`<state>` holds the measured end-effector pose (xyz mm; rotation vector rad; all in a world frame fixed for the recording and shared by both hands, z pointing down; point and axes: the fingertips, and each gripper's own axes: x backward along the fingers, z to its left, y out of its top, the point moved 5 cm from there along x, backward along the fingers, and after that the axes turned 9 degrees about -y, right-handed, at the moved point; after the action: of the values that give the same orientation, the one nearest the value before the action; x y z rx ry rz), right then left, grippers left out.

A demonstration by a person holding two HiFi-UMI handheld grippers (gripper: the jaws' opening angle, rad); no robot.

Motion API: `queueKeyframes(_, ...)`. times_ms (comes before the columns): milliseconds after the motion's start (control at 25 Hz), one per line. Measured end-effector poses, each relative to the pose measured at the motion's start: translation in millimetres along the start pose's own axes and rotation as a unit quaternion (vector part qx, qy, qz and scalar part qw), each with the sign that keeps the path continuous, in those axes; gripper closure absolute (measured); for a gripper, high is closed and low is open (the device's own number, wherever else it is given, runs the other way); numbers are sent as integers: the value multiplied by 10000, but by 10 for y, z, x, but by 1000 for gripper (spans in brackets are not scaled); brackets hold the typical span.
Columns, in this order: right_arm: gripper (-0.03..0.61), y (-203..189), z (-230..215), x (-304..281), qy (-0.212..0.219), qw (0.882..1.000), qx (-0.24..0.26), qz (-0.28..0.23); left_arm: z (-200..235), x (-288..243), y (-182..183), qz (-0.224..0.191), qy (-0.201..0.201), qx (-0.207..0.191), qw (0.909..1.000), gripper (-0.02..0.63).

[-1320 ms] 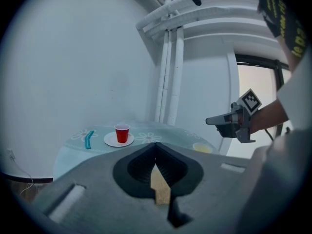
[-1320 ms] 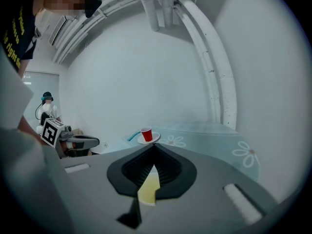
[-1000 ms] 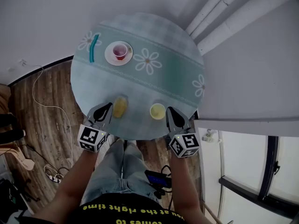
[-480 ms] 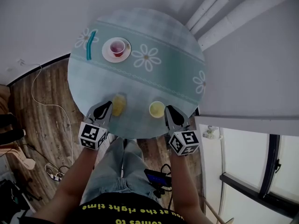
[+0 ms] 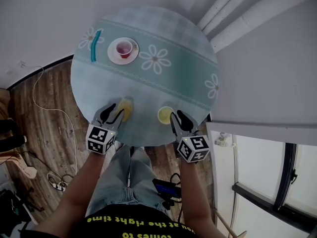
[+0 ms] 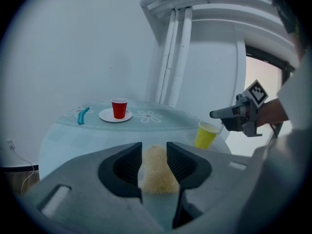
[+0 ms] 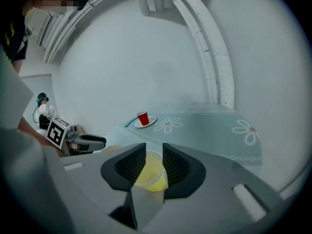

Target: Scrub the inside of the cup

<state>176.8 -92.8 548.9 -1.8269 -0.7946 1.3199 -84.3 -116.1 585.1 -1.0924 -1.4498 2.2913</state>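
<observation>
A yellow cup (image 5: 165,115) stands upright near the front edge of the round table (image 5: 178,73). A yellow sponge (image 5: 125,108) lies to its left. My left gripper (image 5: 112,112) has just been opening its jaws, and in the left gripper view the sponge (image 6: 156,172) lies between them without being squeezed. My right gripper (image 5: 177,117) has also just been opening; in the right gripper view the cup (image 7: 150,174) sits in the gap between its jaws, not gripped. The right gripper (image 6: 229,113) also shows beside the cup (image 6: 206,134) in the left gripper view.
A red cup (image 5: 124,48) stands on a white saucer (image 5: 115,55) at the far side of the table. A teal stick-like item (image 5: 94,46) lies left of it. White pipes (image 5: 233,9) run along the wall at the right. Cables lie on the wooden floor (image 5: 39,113).
Both grippers came down and forward over the table's front edge. Their jaws went from shut to open, so the sponge and the yellow cup now sit between them.
</observation>
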Motion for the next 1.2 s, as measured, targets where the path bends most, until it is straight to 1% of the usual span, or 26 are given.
queueKeyframes(120, 454, -12, -4, -23, -11, 10000, 2, 69, -10, -53, -65, 225, -14, 3, 9997, 440)
queueKeyframes(280, 443, -49, -7, -54, -40, 9997, 37, 218, -11, -121, -162, 493, -65, 138, 9987, 393)
queueKeyframes(480, 431, -101, -26, -103, -124, 9990, 58, 432, -10, -201, -198, 627, -177, 261, 9975, 356)
queueKeyframes(720, 431, -163, -28, -159, -164, 9977, 51, 650, -62, -296, -223, 765, -415, 303, 9957, 344)
queueKeyframes(840, 430, -202, -18, -162, -164, 9970, 90, 748, -127, -332, -260, 910, -523, 236, 9942, 344)
queueKeyframes(960, 430, -257, -2, -156, -164, 9961, 136, 858, -173, -336, -277, 971, -519, 143, 9938, 344)
queueKeyframes(1200, 431, -335, -20, -134, -177, 9950, 117, 976, -189, -363, -337, 1055, -535, 195, 9928, 344)
